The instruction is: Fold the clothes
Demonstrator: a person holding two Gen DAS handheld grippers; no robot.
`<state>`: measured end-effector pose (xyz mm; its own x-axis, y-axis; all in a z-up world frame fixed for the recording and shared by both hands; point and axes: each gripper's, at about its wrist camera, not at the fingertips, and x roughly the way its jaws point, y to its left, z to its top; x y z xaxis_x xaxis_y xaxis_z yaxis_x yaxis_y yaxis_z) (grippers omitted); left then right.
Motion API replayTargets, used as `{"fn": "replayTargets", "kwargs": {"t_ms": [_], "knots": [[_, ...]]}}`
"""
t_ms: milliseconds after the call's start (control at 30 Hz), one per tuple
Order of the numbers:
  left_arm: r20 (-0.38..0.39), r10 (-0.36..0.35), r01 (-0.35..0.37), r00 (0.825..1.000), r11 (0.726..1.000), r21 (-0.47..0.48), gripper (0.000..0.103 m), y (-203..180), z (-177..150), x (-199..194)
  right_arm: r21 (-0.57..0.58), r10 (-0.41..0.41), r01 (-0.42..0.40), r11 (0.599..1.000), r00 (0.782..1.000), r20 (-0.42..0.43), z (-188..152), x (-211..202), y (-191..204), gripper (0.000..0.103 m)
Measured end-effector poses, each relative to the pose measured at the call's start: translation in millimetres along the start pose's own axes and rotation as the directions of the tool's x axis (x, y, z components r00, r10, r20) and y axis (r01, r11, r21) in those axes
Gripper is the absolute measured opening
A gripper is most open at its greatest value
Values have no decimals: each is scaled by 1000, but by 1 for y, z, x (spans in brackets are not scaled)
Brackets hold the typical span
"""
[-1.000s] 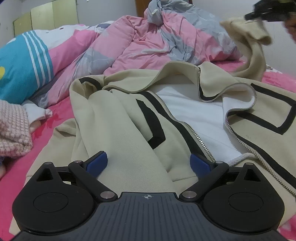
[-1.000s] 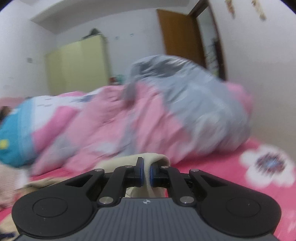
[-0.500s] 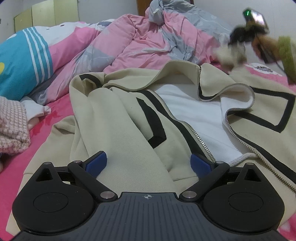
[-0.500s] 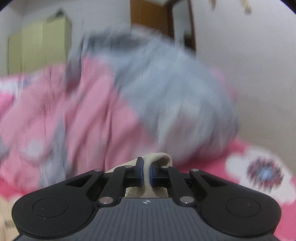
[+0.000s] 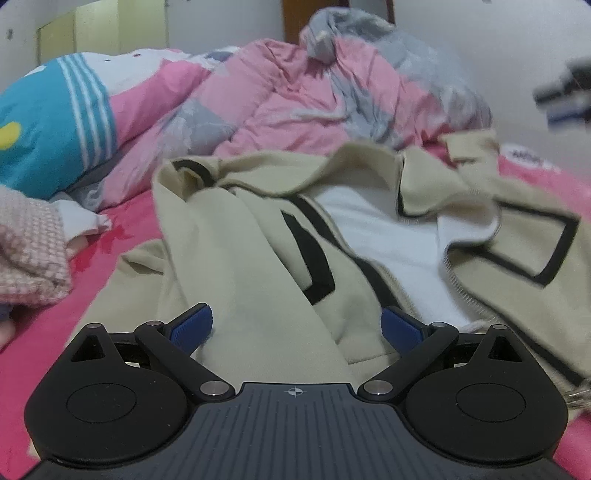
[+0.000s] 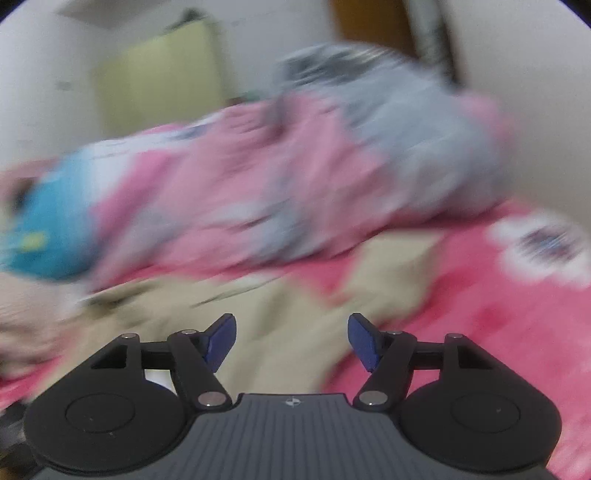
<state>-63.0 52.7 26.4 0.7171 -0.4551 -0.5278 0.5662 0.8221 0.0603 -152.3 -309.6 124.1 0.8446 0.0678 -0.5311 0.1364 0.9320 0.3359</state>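
A beige zip hoodie (image 5: pixel 236 251) with black lines and a white lining lies unzipped on the pink bed sheet (image 5: pixel 122 236). My left gripper (image 5: pixel 297 325) hovers open over its near hem, with nothing between the blue pads (image 5: pixel 192 325). In the right wrist view, which is blurred by motion, my right gripper (image 6: pixel 291 339) has its jaws opening above the hoodie (image 6: pixel 280 314), and nothing sits between its pads (image 6: pixel 364 339). The hoodie's sleeve (image 5: pixel 476 147) lies dropped at the far right. The right gripper (image 5: pixel 565 92) shows as a dark blur at the upper right of the left wrist view.
A crumpled pink and grey duvet (image 5: pixel 314 96) is piled at the back. A blue, white and pink plush pillow (image 5: pixel 55 125) lies at the left, with a pink knitted garment (image 5: pixel 26 251) in front of it. A wall, wardrobe (image 5: pixel 110 26) and door stand behind.
My right gripper let go of the beige sleeve it was pinching and its jaws opened wide. The sleeve dropped onto the bed. The right hand swung down and sideways; the left gripper rose slightly.
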Motion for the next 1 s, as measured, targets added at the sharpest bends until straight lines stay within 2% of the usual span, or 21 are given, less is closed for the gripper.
{"fn": "replayTargets", "kwargs": {"t_ms": [67, 133, 200, 300, 367, 400, 433, 467, 600, 633, 733, 800, 867, 933, 1000], "knots": [[-8, -16, 16, 1000, 1000, -22, 101, 0, 0, -18, -14, 65, -66, 998, 997, -51, -29, 6, 19, 70], [-63, -19, 16, 998, 999, -43, 101, 0, -5, -34, -51, 46, -50, 997, 996, -82, -58, 25, 29, 70], [-144, -45, 33, 989, 996, -83, 101, 3, -12, -44, -102, 3, -13, 995, 995, -97, -86, 43, 38, 70], [-213, -109, 72, 971, 982, -173, 101, 10, -27, -56, -260, -91, 91, 961, 996, 10, -125, 59, 49, 74], [-231, -104, 60, 967, 980, -188, 96, 11, -34, -57, -283, -117, 123, 951, 992, 40, -129, 56, 56, 74], [-233, -92, 48, 968, 981, -188, 91, 10, -36, -56, -280, -121, 127, 952, 992, 40, -128, 56, 55, 74], [-230, -84, 41, 970, 981, -187, 80, 10, -37, -55, -276, -118, 125, 953, 992, 43, -128, 55, 54, 74], [-222, -80, 38, 972, 982, -187, 75, 10, -37, -54, -271, -113, 122, 955, 992, 46, -129, 54, 54, 74], [-201, -59, 27, 978, 986, -162, 31, 8, -33, -59, -264, -109, 117, 957, 993, 45, -128, 55, 53, 74], [-191, -57, 25, 980, 986, -164, 17, 10, -30, -63, -265, -110, 119, 957, 993, 46, -129, 54, 53, 74], [-133, -61, 34, 989, 980, -196, 12, 21, -14, -79, -264, -110, 119, 957, 993, 48, -130, 55, 53, 74], [-61, -56, 41, 997, 976, -214, 7, 32, 6, -90, -263, -109, 118, 957, 993, 48, -130, 55, 53, 74], [31, 9, -4, 999, 987, -161, 7, 42, 34, -96, -263, -109, 118, 958, 993, 49, -130, 56, 53, 74], [119, 82, -69, 990, 992, -104, 6, 54, 64, -95, -262, -108, 118, 958, 993, 50, -130, 56, 53, 74], [185, 153, -144, 971, 988, -63, 6, 69, 97, -85, -261, -108, 118, 958, 993, 52, -131, 56, 53, 74]]}}
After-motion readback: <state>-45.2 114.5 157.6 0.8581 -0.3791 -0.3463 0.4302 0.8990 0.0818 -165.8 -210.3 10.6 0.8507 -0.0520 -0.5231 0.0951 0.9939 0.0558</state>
